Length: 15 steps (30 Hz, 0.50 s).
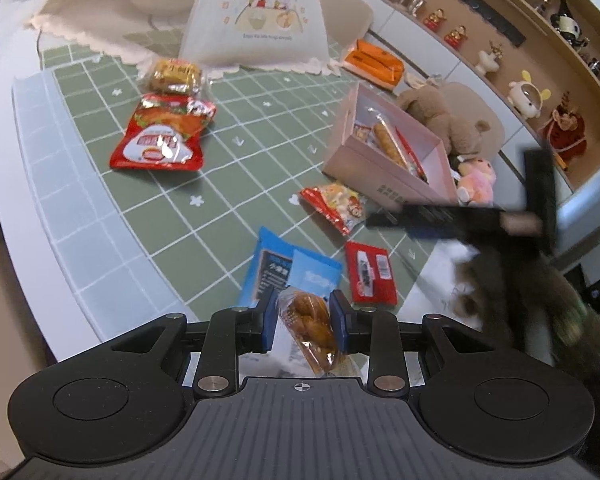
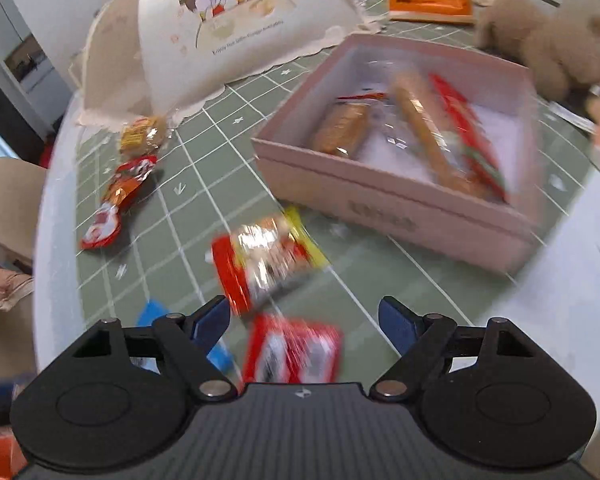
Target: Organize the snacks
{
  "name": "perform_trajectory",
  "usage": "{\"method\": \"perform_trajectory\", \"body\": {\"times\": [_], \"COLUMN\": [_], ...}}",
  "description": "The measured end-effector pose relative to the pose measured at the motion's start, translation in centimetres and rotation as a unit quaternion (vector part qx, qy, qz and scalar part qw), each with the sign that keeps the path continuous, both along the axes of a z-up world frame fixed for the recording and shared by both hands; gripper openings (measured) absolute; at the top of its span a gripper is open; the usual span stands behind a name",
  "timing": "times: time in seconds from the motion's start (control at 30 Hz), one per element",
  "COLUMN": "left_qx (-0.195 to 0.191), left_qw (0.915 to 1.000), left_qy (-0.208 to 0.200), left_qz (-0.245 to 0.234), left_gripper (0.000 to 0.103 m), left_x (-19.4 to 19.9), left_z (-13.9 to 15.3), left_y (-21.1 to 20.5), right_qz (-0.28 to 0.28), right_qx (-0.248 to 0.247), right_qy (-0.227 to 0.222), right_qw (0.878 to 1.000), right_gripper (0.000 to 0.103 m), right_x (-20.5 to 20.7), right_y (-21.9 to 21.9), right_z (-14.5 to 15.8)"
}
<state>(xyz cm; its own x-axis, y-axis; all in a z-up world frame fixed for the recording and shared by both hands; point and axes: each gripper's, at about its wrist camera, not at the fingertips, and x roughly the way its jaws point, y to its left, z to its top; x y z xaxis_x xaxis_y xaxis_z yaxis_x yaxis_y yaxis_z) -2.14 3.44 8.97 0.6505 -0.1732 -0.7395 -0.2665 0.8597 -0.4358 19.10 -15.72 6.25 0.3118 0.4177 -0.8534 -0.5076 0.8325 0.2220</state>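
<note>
Gripping a twisted pastry packet (image 1: 309, 326), left gripper (image 1: 304, 322) overhangs the mat edge (image 1: 410, 280) (white tabletop beyond)

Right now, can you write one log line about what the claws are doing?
left claw: shut on twisted snack pack | right claw: open, empty, above red packet | pink box: three snacks inside

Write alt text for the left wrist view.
The left claw grips a clear-wrapped brown snack above a green grid mat strewn with snack packets; a pink box holding snacks sits ahead.
</note>
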Motion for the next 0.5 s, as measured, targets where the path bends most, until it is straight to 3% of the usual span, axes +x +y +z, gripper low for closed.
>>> {"method": "perform_trajectory", "body": {"times": [0.1,0.23,0.37,0.47,0.5], "left_qx": [-0.015,-0.031,-0.056,-0.069,-0.073], "left_qw": [0.9998,0.9986,0.9956,0.9924,0.9915], "left_qy": [0.009,0.011,0.007,0.013,0.017], "left_qz": [-0.014,-0.042,-0.074,-0.101,-0.107], "left_gripper": [0.033,0.033,0.033,0.033,0.033], "left_x": [0.5,1.8,3.8,5.7,6.2], "left_z": [-0.8,-1.6,-2.5,-3.8,-4.2], "left_y": [1.7,3.8,5.3,5.1,5.0], "right_qz": [0.002,0.058,0.110,0.084,0.068], "right_qx": [-0.017,-0.098,-0.171,-0.247,-0.248], "right_qy": [-0.013,-0.048,-0.090,-0.120,-0.111], "right_qw": [1.000,0.992,0.975,0.958,0.960], "right_gripper": [0.082,0.082,0.082,0.082,0.082], "right_x": [1.6,1.7,-0.8,-1.5,-1.6], "right_y": [4.0,7.7,6.0,3.0,2.0], "right_z": [-1.1,-2.1,-1.8,-2.0,-1.7]}}
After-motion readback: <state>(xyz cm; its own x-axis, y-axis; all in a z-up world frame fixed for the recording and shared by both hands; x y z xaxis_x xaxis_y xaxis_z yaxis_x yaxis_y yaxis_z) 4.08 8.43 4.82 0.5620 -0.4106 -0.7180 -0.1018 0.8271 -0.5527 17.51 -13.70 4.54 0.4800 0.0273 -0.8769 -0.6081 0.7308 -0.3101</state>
